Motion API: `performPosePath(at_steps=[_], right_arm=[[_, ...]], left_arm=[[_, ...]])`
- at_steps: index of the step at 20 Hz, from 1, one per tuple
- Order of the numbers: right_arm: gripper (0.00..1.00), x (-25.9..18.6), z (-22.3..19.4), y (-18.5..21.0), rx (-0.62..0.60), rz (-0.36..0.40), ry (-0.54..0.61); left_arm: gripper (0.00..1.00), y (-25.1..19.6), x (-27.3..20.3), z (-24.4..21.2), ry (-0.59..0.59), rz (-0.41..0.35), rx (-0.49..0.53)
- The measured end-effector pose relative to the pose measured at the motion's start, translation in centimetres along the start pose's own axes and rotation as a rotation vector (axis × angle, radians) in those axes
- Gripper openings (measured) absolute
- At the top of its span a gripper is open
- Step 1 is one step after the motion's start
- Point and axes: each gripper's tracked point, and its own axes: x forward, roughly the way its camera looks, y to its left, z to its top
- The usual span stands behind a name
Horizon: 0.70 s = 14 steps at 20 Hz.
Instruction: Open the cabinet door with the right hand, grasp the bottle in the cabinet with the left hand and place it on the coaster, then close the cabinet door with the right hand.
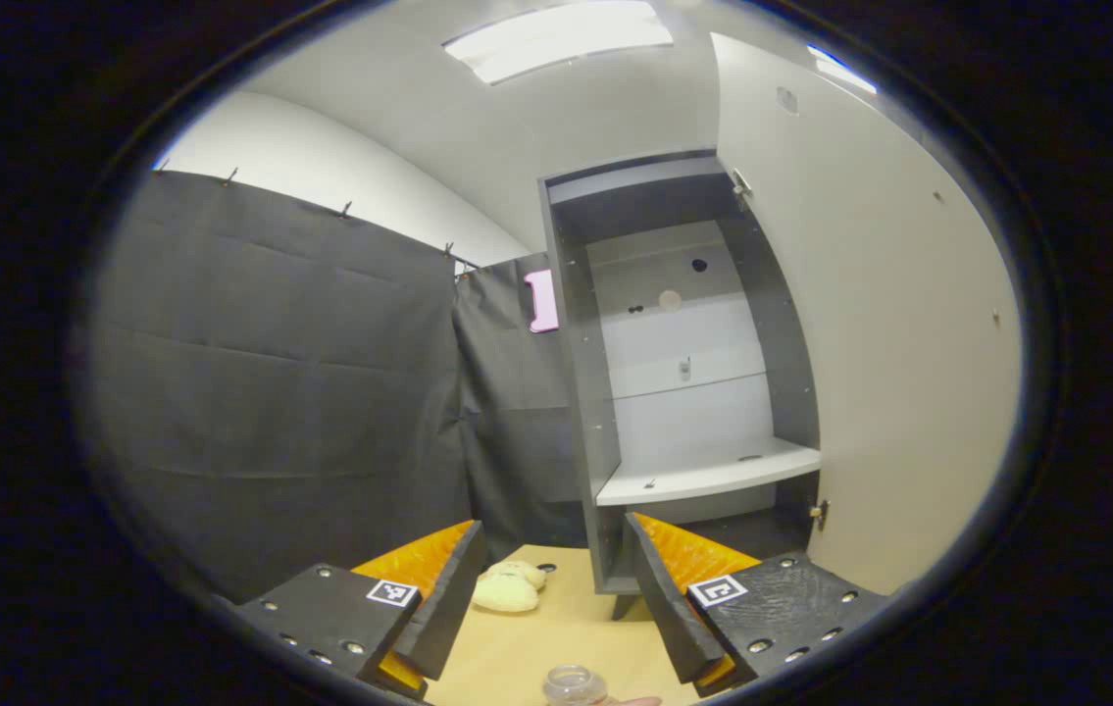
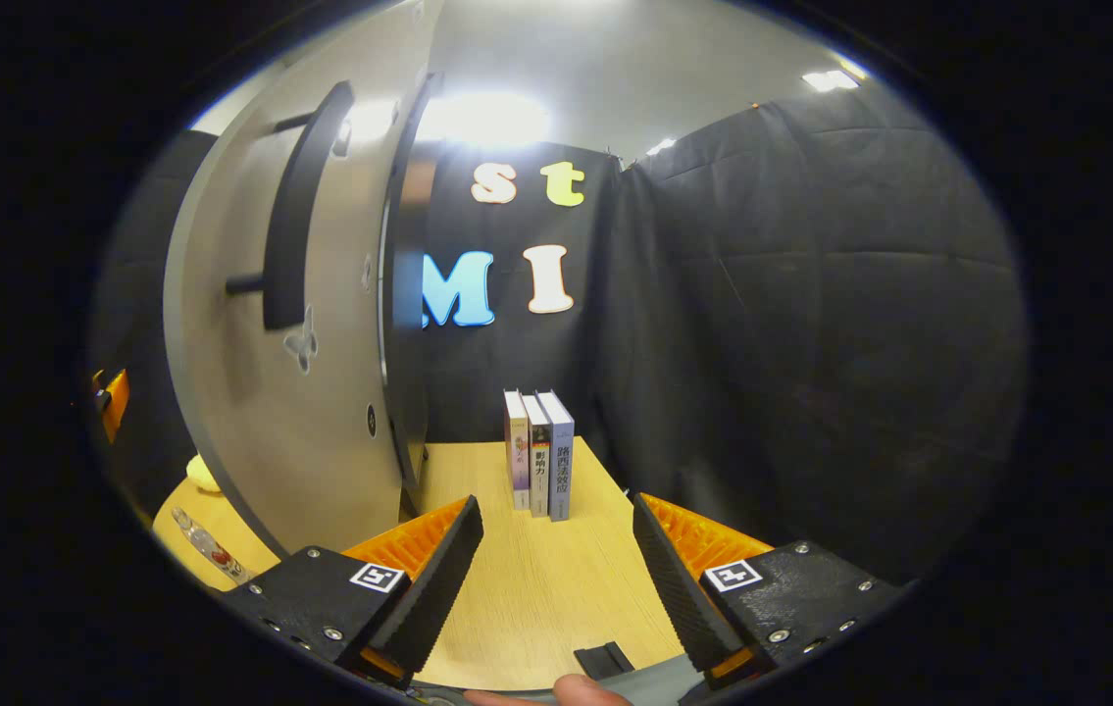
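In the left gripper view the left gripper (image 1: pixel 549 598) hangs above the light wooden table (image 1: pixel 566 628) with its two fingers spread wide and nothing between them. Directly below, at the bottom edge of that view, the top of the clear bottle (image 1: pixel 573 684) shows, standing on the table (whether a coaster lies under it cannot be told from here). A little farther along the table lies a pale yellow plush toy (image 1: pixel 509 588). Ahead stands the grey cabinet (image 1: pixel 576 392), its interior open to view, with a white shelf (image 1: pixel 703 478) inside that carries no bottle. The cabinet door (image 1: pixel 889 343) is swung fully open at the right of the cabinet, its pale inner face turned toward the camera.

In the right gripper view the right gripper (image 2: pixel 556 569) also has its fingers set wide apart and empty, over the same table (image 2: pixel 536 598). The outer face of the door (image 2: pixel 301 412) stands close on the left, with its long dark handle (image 2: pixel 296 211) well above the fingers and not touched by them. Past the door's edge three books (image 2: pixel 538 453) stand upright side by side near the black cloth wall. Low at the left, beyond the door, the bottle (image 2: pixel 208 547) appears on the table. A fingertip (image 2: pixel 581 691) of the person shows at the bottom edge.
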Motion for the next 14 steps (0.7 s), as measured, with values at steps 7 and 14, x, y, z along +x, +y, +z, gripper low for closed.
performPosePath(at_steps=[7,14], right_arm=[[0.96,-0.4,10.2,1.4,0.116,0.040,-0.155],[0.86,-1.6,13.1,5.9,0.130,0.136,-0.210]], left_arm=[[0.83,-7.3,0.1,8.5,0.049,-0.319,-0.012],[0.82,-9.9,-2.0,10.8,0.066,-0.391,-0.073]])
